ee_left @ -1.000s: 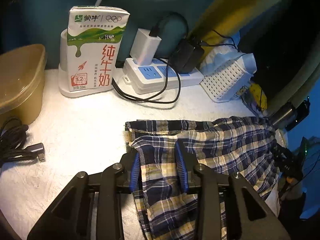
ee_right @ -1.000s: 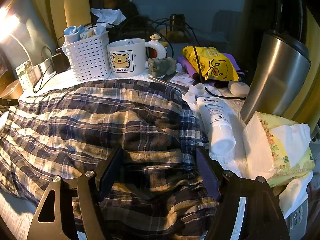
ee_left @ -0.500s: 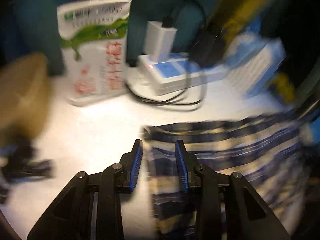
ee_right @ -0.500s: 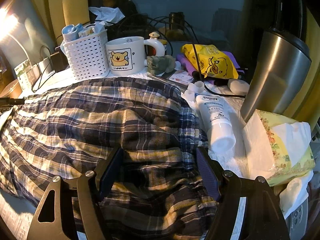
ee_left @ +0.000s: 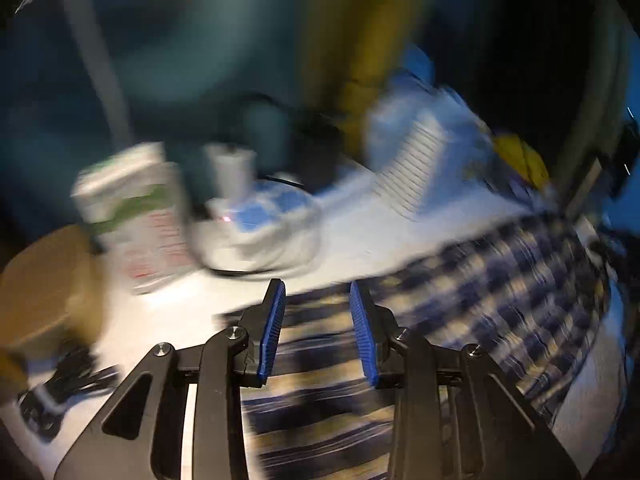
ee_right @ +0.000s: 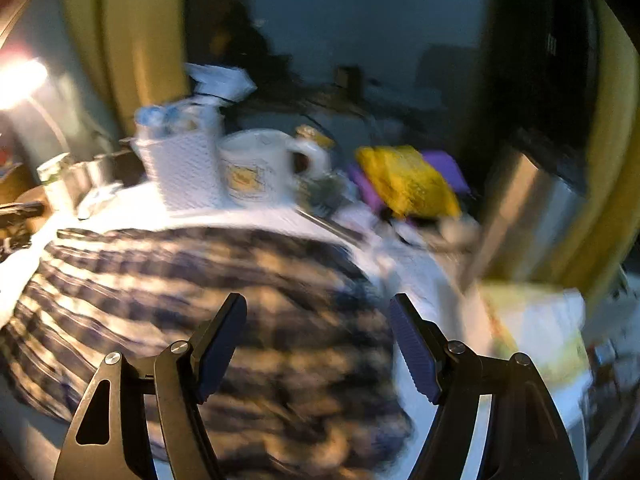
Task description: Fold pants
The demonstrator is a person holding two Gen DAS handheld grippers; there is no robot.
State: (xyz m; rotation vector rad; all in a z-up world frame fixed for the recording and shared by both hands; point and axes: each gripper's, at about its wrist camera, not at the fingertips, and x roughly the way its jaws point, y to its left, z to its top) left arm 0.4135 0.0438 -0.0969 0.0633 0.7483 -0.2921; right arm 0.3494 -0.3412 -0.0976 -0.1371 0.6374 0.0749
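Observation:
The blue, white and tan plaid pants [ee_left: 500,288] lie spread on the white tabletop; both views are motion-blurred. My left gripper [ee_left: 318,300] is open and empty, above the left end of the cloth. In the right wrist view the pants [ee_right: 200,276] fill the lower middle. My right gripper [ee_right: 318,312] is wide open and empty, above the right end of the cloth, with its fingertips [ee_right: 236,312] apart from it.
A milk carton [ee_left: 136,216], a power strip [ee_left: 260,220], a tan bowl [ee_left: 44,288] and a cable [ee_left: 60,392] lie at left. A white basket [ee_right: 180,168], a mug [ee_right: 256,164], a yellow bag [ee_right: 404,180] and a steel flask [ee_right: 524,216] stand behind and right.
Both grippers have lifted off the pants and risen, each view swinging fast. The left gripper's jaws have let go of the cloth between them.

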